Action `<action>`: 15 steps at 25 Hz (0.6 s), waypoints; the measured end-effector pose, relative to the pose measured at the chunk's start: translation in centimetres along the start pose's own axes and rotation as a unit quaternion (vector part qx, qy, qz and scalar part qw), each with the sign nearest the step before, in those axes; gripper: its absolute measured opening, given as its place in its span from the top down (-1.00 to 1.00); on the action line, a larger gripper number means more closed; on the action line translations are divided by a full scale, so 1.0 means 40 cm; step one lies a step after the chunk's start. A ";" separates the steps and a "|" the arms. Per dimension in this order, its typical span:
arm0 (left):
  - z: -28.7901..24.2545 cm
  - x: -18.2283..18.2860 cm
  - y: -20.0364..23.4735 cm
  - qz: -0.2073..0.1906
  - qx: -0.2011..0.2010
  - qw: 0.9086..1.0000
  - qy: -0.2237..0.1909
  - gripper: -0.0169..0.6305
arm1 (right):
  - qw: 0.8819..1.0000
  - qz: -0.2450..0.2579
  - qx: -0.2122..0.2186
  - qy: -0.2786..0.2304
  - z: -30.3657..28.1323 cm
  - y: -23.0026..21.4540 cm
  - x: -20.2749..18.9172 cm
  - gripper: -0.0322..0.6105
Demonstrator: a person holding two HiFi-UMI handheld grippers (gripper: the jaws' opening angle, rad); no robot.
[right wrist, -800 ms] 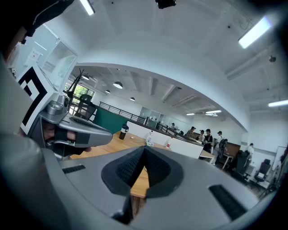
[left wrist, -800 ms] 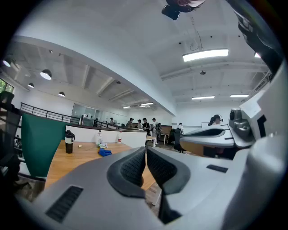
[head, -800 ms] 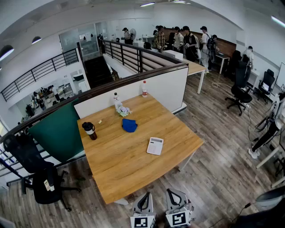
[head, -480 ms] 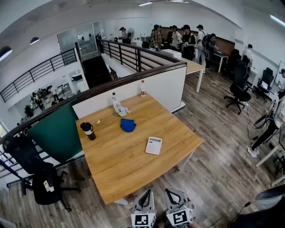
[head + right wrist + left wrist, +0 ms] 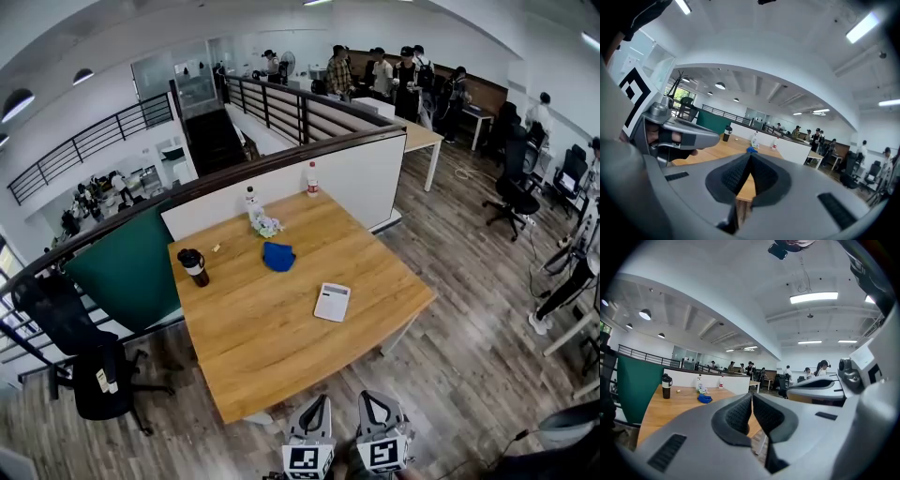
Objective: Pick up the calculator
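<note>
The white calculator (image 5: 332, 302) lies flat on the wooden table (image 5: 262, 356), toward its right side. Both grippers are at the bottom of the head view, short of the table's near edge and well away from the calculator. My left gripper (image 5: 320, 401) is shut with nothing between its pads (image 5: 740, 411). My right gripper (image 5: 367, 397) is also shut and empty, its pads (image 5: 761, 176) pressed together. In the right gripper view the left gripper (image 5: 679, 136) shows at the left, with the table beyond. Neither gripper view clearly shows the calculator.
On the far half of the table stand a black tumbler (image 5: 193, 266), a blue cloth (image 5: 278, 256), a clear bottle (image 5: 251, 202) by a small bunch of flowers (image 5: 267, 225), and a red-capped bottle (image 5: 312, 179). A black office chair (image 5: 94, 375) stands left. People stand far behind.
The head view has shifted slightly. Both grippers stay low at the near edge, still shut. The calculator has not moved.
</note>
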State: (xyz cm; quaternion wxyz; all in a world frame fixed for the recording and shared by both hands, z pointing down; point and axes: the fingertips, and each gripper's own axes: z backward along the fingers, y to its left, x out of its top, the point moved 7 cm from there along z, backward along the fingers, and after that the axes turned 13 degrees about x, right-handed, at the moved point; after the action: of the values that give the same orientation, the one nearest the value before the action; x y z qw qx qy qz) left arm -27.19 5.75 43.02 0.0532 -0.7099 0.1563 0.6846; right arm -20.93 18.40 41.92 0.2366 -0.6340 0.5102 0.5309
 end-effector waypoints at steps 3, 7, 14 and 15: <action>-0.009 -0.001 0.001 -0.002 0.002 1.000 -0.001 0.86 | 1.000 0.017 -0.015 -0.003 -0.007 -0.008 -0.001 0.88; -0.020 -0.004 0.001 -0.005 0.005 1.000 -0.003 0.86 | 1.000 0.014 -0.009 -0.005 -0.021 -0.015 -0.001 0.88; -0.053 -0.027 -0.005 -0.012 0.012 1.000 0.015 0.86 | 0.999 0.042 0.001 -0.003 -0.041 -0.032 -0.015 0.88; -0.061 -0.025 -0.012 -0.013 0.012 1.000 0.016 0.86 | 0.999 0.047 0.002 -0.003 -0.041 -0.038 -0.013 0.88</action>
State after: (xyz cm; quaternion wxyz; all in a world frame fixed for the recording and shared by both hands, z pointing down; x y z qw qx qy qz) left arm -24.75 5.65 44.10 0.0683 -0.7221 0.1561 0.6705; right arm -18.81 17.80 42.54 0.2143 -0.6073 0.5397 0.5422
